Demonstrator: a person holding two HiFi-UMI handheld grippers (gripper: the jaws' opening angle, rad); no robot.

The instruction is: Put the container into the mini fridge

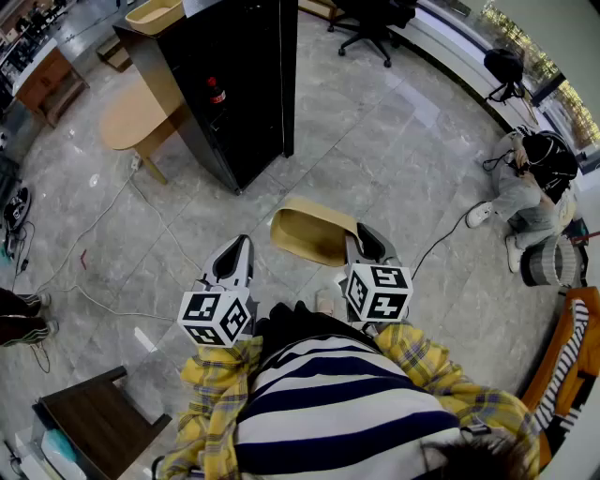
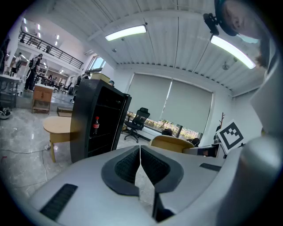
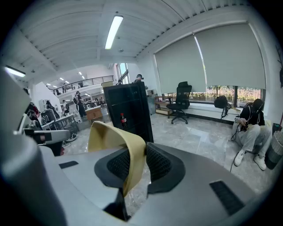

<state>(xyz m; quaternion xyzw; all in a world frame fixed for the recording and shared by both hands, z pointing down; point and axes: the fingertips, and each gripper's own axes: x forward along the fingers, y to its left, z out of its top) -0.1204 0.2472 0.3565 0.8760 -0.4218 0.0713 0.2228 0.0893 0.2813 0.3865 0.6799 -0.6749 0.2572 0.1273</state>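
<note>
As the container (image 1: 309, 231) juts forward, right tongs (image 1: 355, 236) clamp its rim.

One container (image 1: 314, 232) plus one matching tub (image 1: 155, 13), two tools (image 1: 239, 251) (image 1: 361, 242), one mini fridge (image 1: 251, 66), one bottle (image 1: 216, 92), one office chair (image 1: 370, 21).
</note>
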